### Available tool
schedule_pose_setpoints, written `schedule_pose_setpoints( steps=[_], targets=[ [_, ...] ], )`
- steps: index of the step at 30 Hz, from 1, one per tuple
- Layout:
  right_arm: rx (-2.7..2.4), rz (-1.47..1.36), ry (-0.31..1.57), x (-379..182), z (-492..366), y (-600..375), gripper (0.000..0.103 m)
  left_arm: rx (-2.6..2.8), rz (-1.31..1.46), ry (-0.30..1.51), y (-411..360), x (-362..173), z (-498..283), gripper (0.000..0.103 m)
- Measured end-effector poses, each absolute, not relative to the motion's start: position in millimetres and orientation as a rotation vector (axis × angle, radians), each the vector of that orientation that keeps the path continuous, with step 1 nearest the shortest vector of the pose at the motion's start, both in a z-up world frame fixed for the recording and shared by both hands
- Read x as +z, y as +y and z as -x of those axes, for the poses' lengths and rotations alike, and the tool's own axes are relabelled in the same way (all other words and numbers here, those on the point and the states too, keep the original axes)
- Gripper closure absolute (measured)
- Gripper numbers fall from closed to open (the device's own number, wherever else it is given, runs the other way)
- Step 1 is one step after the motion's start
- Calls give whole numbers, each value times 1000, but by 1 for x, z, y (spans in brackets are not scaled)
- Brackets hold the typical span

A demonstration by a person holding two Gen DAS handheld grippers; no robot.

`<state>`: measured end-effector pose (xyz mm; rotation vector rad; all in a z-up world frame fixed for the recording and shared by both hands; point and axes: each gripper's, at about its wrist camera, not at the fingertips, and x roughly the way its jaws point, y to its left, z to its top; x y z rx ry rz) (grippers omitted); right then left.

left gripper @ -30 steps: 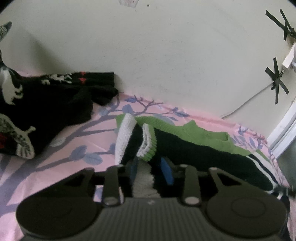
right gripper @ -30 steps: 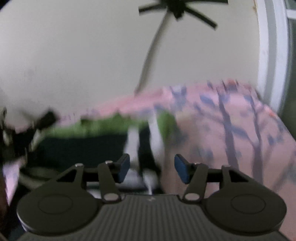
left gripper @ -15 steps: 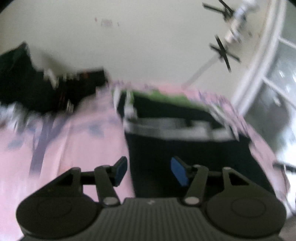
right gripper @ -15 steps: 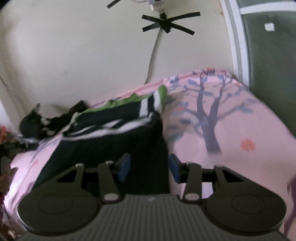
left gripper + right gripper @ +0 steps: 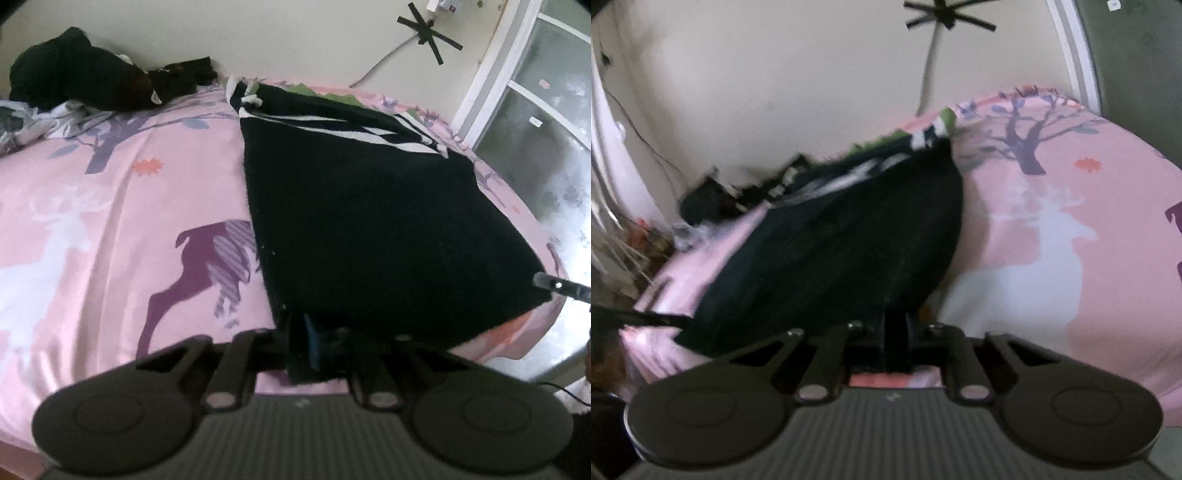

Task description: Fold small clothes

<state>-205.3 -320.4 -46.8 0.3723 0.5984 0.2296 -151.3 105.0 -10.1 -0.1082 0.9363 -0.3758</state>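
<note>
A small black sweater (image 5: 369,206) with white stripes and green trim lies flat on the pink bed sheet (image 5: 110,206). My left gripper (image 5: 317,347) is shut on the sweater's near left hem corner. In the right wrist view the same sweater (image 5: 849,243) stretches away to the wall, and my right gripper (image 5: 895,345) is shut on its near right hem corner. The other gripper's tip shows at the far edge in each view (image 5: 557,286).
A heap of dark clothes (image 5: 92,74) lies at the back left of the bed by the wall. A window frame (image 5: 491,62) stands to the right. A taped cable (image 5: 424,31) runs down the wall. The bed edge (image 5: 517,332) is just past the sweater's near corner.
Both grippers were open over the sweater half a second ago; they have dropped back to its near hem and shut on the two corners. The left had let go of the folded sleeves.
</note>
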Motion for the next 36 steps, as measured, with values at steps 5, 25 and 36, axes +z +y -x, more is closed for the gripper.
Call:
schedule_pose_setpoints(
  steps=[5,25,36],
  targets=[
    [255,-388,634,-48,220,-334,103,-326,213,926,132,-2,168,101],
    [454,-558,662,-66,184,-339,87,-402,390,1044,125,-8,136,94],
    [432,-640,424,-11,25,-371,91,-381,567,768,129,63,5,93]
  ],
)
